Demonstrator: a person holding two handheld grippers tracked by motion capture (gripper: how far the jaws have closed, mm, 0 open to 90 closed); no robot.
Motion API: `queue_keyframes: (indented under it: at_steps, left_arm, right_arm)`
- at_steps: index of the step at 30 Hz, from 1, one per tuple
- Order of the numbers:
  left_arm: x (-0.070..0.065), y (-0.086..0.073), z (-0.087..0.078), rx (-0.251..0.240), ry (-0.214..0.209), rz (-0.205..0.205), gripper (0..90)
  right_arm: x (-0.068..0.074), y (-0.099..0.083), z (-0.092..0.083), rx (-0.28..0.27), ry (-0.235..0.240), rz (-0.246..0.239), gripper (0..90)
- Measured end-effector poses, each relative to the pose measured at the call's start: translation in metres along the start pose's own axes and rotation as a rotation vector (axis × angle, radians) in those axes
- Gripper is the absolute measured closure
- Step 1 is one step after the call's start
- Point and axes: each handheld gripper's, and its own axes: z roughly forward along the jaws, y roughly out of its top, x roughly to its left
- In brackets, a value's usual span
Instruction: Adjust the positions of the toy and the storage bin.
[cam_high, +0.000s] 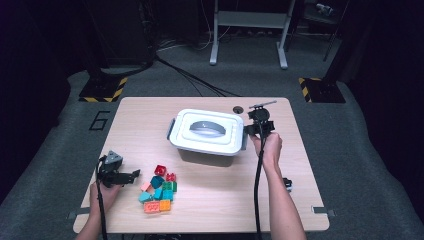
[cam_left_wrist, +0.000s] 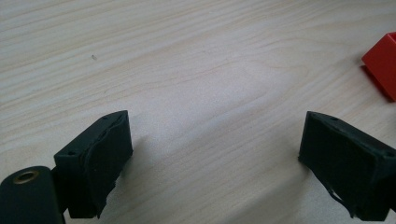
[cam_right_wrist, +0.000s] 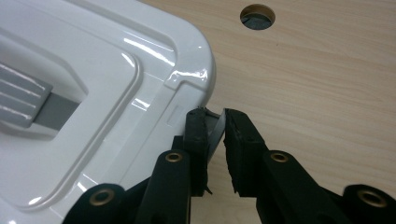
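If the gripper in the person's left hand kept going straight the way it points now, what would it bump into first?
Probably the red block: the open left gripper points across the table toward the block pile. In the left gripper view bare wood lies directly ahead and the red block sits off to one side, so it might just miss.

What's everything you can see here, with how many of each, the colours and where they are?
Storage box: one, white lid with grey handle, middle of the table.
Side latch: one, grey, at the box's right end, clamped in the right jaws.
Toy bricks: a cluster, red, teal, green, orange and pink, in front of the box toward the left.
Table: one, light wood, with a round hole near its far edge.
Left hand-held gripper: one, black, jaws open over bare table beside the bricks.
Right hand-held gripper: one, black, shut on the latch.
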Motion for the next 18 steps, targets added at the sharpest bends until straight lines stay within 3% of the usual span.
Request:
queue_keyframes:
  at_steps: [4,6,12,15,18]
  left_arm:
    - [0.0,0.0,0.0,0.003,-0.001,0.001,9.3]
    - [0.0,0.0,0.0,0.0,0.0,0.0,9.3]
    - [0.0,0.0,0.0,0.0,0.0,0.0,9.3]
    - [0.0,0.0,0.0,0.005,-0.001,0.001,9.3]
    - [0.0,0.0,0.0,0.002,0.0,0.0,9.3]
  right_arm:
    - [-0.004,-0.002,-0.012,-0.026,0.024,-0.027,66.1]
    - [-0.004,-0.003,-0.019,-0.053,0.045,-0.065,59.2]
    - [0.01,-0.005,-0.024,-0.088,0.122,-0.168,30.5]
    - [0.025,-0.006,-0.019,-0.099,0.144,-0.209,25.0]
    - [0.039,-0.006,-0.012,-0.103,0.164,-0.239,25.7]
